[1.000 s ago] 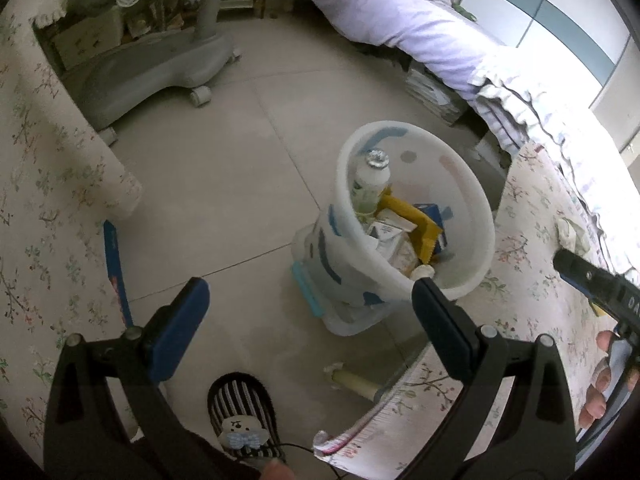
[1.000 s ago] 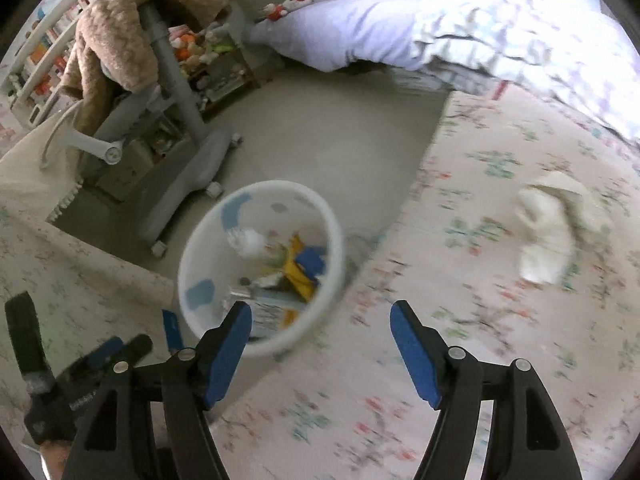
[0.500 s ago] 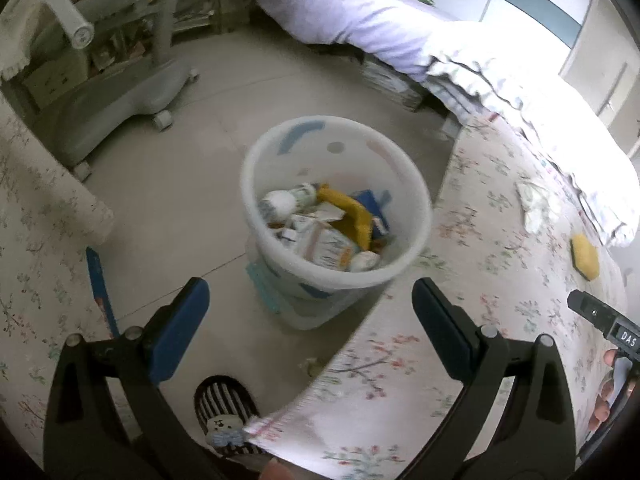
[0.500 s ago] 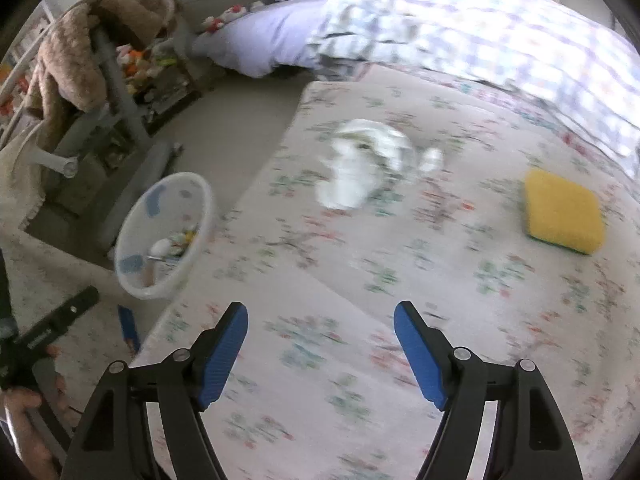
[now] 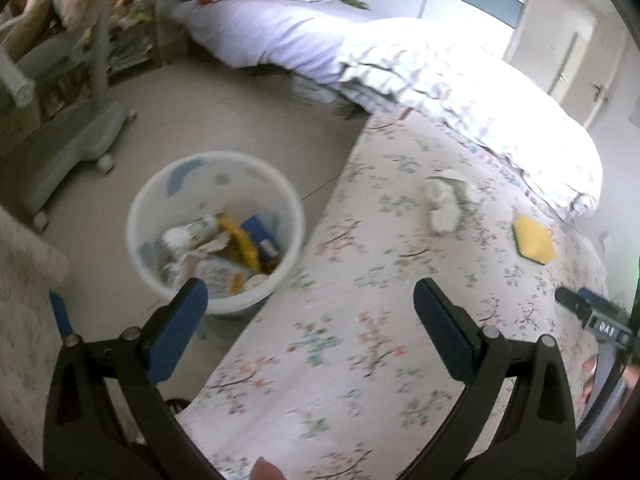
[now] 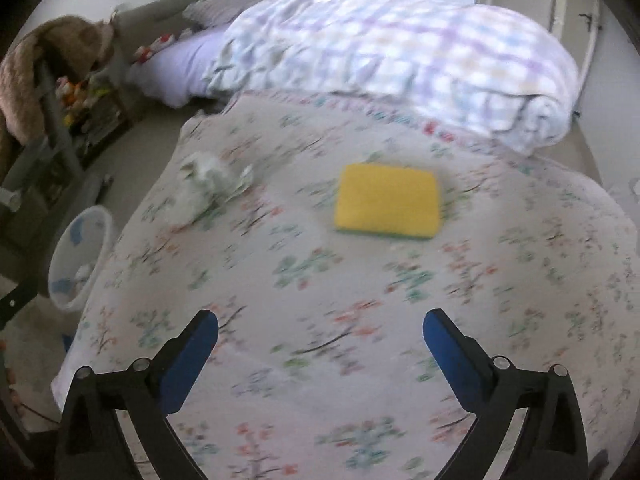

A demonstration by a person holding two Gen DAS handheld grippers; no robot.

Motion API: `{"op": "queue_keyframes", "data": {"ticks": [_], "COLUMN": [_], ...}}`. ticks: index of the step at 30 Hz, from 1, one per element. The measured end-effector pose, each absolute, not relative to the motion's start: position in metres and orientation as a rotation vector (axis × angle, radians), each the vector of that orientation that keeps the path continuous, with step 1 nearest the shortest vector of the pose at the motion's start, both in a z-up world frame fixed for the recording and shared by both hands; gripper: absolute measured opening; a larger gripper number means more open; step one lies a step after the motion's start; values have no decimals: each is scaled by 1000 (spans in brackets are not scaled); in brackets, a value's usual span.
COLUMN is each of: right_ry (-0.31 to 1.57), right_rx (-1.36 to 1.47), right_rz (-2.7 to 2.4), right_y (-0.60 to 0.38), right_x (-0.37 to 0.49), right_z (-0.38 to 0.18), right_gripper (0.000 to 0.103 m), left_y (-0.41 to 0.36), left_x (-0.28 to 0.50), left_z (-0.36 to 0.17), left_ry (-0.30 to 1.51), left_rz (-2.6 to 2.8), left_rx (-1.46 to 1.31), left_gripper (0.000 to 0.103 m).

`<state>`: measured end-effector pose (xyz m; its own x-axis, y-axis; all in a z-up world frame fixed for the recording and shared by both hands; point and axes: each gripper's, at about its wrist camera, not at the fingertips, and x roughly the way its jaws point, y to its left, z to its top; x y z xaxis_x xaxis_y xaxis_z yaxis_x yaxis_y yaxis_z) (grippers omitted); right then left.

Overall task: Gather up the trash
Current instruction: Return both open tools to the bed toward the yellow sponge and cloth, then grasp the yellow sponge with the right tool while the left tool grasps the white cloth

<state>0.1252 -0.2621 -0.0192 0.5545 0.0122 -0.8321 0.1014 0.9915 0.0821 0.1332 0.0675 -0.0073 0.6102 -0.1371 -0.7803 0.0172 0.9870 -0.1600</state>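
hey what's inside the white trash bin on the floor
The white bin holds a bottle, a yellow wrapper, a blue box and paper scraps. Anything beneath that pile is covered.

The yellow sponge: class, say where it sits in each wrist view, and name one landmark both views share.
Left wrist view: yellow sponge at right of centre, on the floral cloth.
Right wrist view: it lies near the picture's centre.
Shared landmark: the crumpled white tissue, left of the sponge in both.
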Motion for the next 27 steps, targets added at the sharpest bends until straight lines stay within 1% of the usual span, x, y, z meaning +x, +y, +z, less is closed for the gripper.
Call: {"op": "queue_keyframes", "data": {"ticks": [4,8,13,27], "right_ry": [900,932,939,936], "right_rx": [126,178,163,168], "right_rz": [-114,-123,-103,-87], "right_y": [-292,-312,-316,-308], "right_x": [126,138,157,196], "right_z": [-17,-29,-44,-72], "right_gripper": [103,103,103,103], "left_y": [38,14,-14,-65], "left_x": [142,154,177,218], "left_z": [3,6,-8,-43], "left_ry": [868,826,825,836], "left_rz": [-135,-167,-187,-261], "left_rx": [-50,-5,67,70], "left_gripper": [102,102,102,102]}}
